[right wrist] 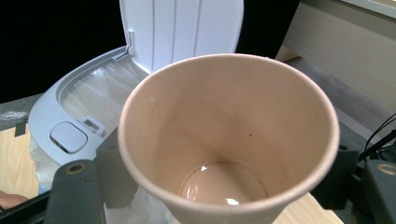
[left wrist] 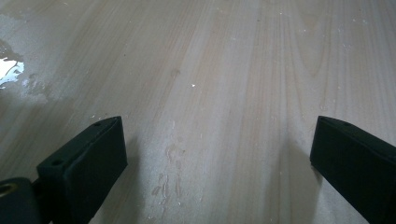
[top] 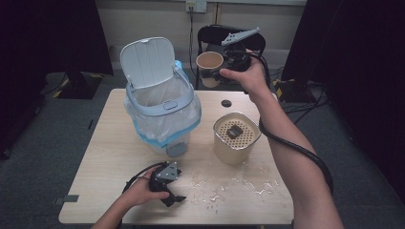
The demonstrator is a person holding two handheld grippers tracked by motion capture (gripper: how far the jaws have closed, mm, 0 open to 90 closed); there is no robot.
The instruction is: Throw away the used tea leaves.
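1. Paper cup sits clamped in the right gripper, jaws closed on its lower wall, held in the air beyond the table's far edge, just right of the open bin.
2. Seen in the right gripper view, the cup has only a thin film of liquid at the bottom, so the emptying looks essentially done.
3. Beige strainer container stands on the table below the right forearm; spilled water lies in front of it.
4. Judged from this, dropping the cup into the lined bin is what remains.
5. Left gripper rests on the near table edge, jaws spread wide with nothing between them.
6. No brand, label or writing can be read on any item.
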